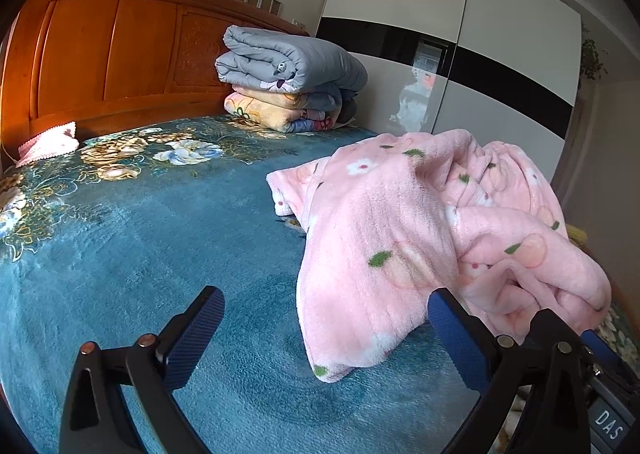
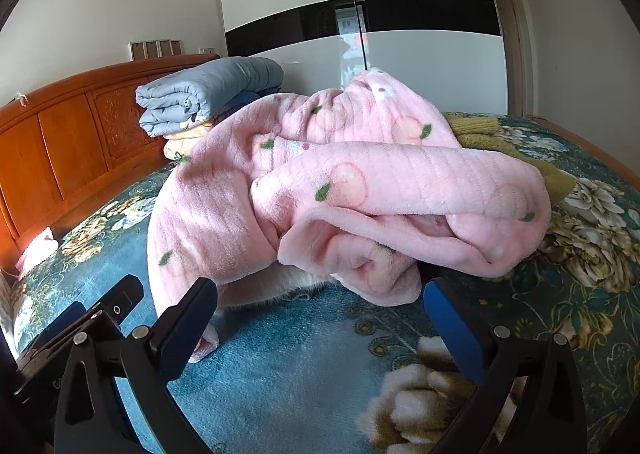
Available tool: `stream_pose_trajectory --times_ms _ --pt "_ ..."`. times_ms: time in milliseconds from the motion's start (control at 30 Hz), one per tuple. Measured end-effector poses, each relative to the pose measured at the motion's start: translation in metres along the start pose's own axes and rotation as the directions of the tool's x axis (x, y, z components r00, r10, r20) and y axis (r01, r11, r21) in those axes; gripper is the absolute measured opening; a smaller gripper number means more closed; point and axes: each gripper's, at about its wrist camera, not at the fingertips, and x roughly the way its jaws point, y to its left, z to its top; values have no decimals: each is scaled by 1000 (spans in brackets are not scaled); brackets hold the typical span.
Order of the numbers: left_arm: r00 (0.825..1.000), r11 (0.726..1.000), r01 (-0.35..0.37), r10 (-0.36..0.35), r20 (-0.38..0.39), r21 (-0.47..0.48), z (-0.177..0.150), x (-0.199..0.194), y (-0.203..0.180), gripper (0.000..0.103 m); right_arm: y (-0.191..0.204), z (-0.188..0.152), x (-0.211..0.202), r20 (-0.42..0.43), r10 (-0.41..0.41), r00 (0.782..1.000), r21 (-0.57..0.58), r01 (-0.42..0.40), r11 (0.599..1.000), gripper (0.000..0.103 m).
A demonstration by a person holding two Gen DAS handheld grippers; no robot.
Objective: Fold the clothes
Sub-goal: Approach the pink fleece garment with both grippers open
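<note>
Left view: left gripper (image 1: pixel 324 314) nearest, jaws spread wide, holding nothing, low over the bedspread (image 1: pixel 120 254). Garment (image 1: pixel 400 222), pink fleece, lies crumpled from 12 to 3 o'clock, its hem just past the right pad. Quilts (image 1: pixel 288 82) stacked at 11.

Right view: right gripper (image 2: pixel 320 310) also wide open and empty, level, aimed at the heap at 12, lowest fold between the pads.

Likely step: grab. Best to find an edge or cuff, pinch one layer only, then spread flat before folding.
</note>
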Motion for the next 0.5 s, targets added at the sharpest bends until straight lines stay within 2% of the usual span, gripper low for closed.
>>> stream_pose_trajectory --times_ms 500 --pt "1000 999 20 -20 -16 46 5 4 -7 103 -3 0 0 -15 14 1000 8 -14 1000 103"
